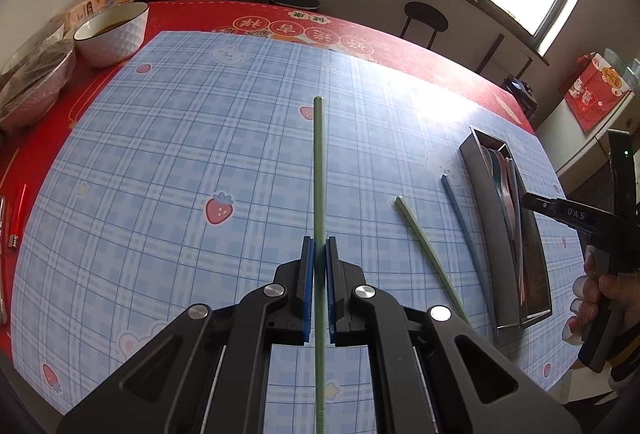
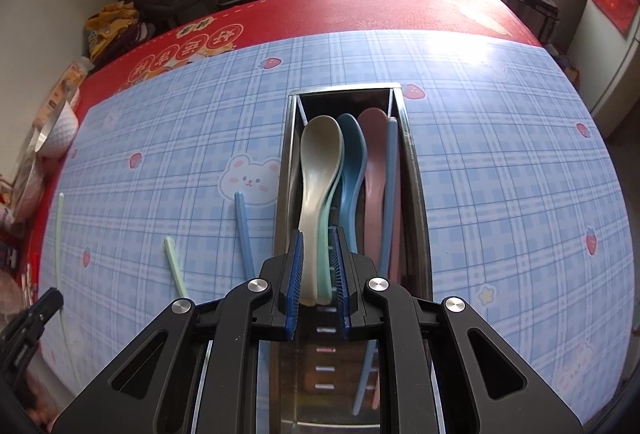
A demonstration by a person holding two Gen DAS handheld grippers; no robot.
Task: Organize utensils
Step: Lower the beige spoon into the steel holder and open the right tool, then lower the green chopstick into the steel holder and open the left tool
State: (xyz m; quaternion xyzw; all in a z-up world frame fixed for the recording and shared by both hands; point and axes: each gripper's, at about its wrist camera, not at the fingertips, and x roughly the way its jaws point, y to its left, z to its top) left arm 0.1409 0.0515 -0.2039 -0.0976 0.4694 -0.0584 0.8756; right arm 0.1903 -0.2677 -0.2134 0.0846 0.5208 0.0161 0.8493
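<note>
left hand-held gripper [image 1: 319, 258], bottom centre, pinches a green chopstick [image 1: 319, 169] lengthwise; tray [image 1: 486, 201] lies right, long axis parallel. right hand-held gripper [image 2: 316, 266], half open, straddles spoons [image 2: 320, 169] inside.

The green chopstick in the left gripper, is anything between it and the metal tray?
Yes. A second green chopstick and a blue chopstick lie on the cloth between the held green chopstick and the metal tray. The right gripper also sits over the tray's spoons.

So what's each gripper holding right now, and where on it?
Left gripper clamps a green chopstick partway along its shaft. Right gripper straddles the beige spoon handle; grip unclear.
</note>
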